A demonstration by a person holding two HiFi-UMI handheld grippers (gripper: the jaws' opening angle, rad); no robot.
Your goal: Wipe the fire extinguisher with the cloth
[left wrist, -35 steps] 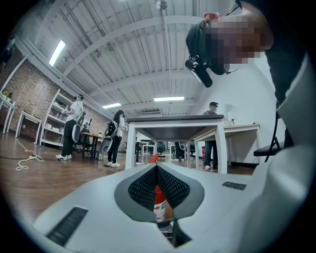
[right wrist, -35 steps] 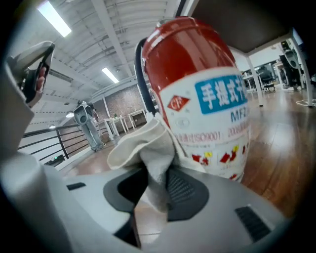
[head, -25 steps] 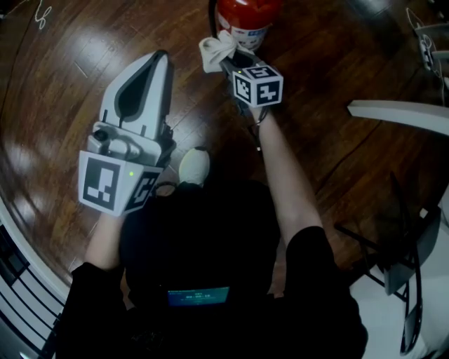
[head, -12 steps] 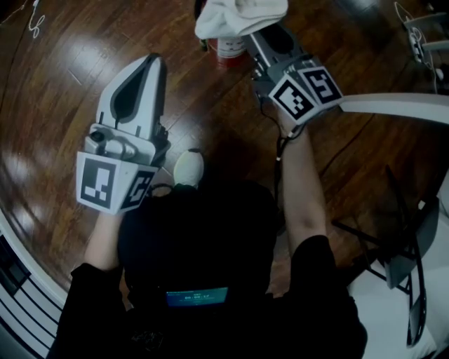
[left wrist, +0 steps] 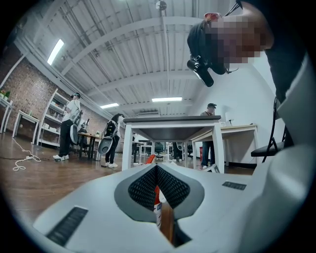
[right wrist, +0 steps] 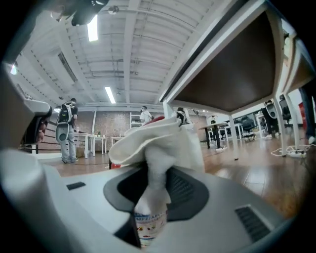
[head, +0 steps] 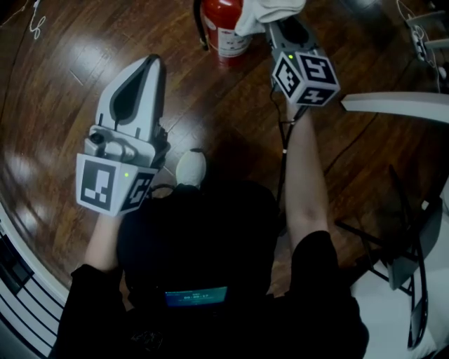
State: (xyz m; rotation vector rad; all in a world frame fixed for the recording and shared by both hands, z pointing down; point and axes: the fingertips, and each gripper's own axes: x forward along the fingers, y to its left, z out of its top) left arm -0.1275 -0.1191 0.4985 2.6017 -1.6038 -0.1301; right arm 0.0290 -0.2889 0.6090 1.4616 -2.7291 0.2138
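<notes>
The red fire extinguisher [head: 226, 26] stands on the wooden floor at the top of the head view, its black hose [head: 198, 26] on its left side. My right gripper [head: 279, 26] is shut on a white cloth [head: 270, 10], which lies against the extinguisher's upper right side. In the right gripper view the cloth [right wrist: 159, 143] bunches between the jaws, and the extinguisher's label [right wrist: 150, 223] shows below it. My left gripper [head: 149, 66] is held lower left of the extinguisher, shut with nothing in it. A sliver of the extinguisher [left wrist: 157, 201] shows through its jaw gap.
A white table edge [head: 393, 105] juts in from the right, with a black chair frame [head: 410, 245] below it. A white shoe [head: 191, 167] rests on the floor by my body. Cables [head: 34, 17] lie at the far left. Other people and tables [left wrist: 173, 122] stand in the background.
My right gripper has carried the cloth up and rightward across the extinguisher, from its lower left to its upper right. The left gripper has stayed put.
</notes>
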